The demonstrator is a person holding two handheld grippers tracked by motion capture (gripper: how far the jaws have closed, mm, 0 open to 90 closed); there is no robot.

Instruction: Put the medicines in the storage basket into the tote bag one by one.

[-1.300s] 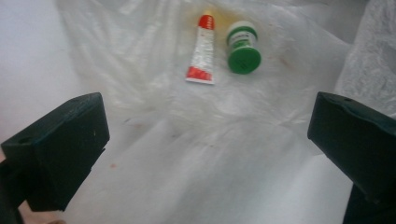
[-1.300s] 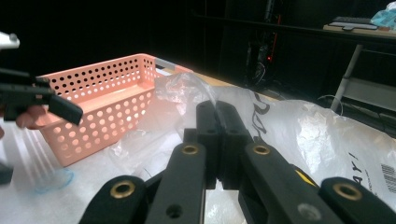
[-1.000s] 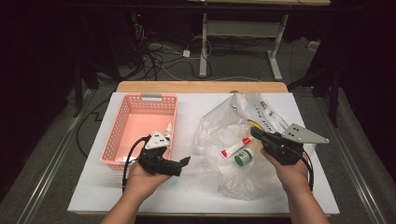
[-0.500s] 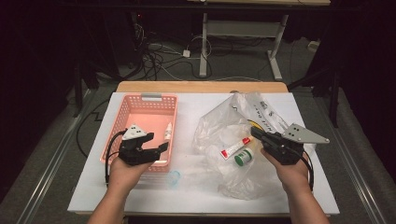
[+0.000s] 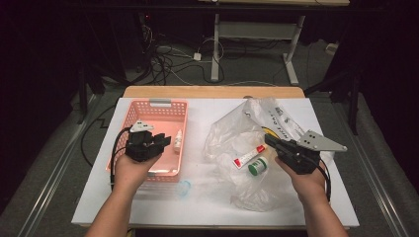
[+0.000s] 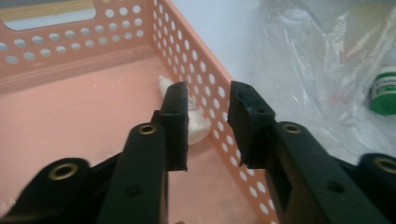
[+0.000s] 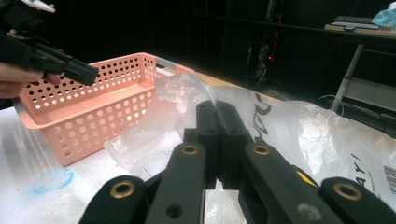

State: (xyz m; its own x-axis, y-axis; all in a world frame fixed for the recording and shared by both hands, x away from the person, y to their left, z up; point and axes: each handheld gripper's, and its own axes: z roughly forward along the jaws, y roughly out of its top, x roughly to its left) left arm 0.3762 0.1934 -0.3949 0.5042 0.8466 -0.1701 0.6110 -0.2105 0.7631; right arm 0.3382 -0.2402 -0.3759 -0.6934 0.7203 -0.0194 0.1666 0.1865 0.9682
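Small white dropper bottle (image 5: 178, 141) lies in the pink perforated plastic basket (image 5: 157, 106), just beyond the left gripper (image 5: 160, 140), jaws spread and empty. Right gripper (image 5: 269, 139), pressed together, pins the clear plastic bag (image 5: 237, 123); best hold it steady.

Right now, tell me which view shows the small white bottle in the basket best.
The high view: the white bottle lies whole against the right wall of the pink basket. The left gripper view catches it close but half hidden behind a jaw. The right gripper view sees the basket's outside wall.
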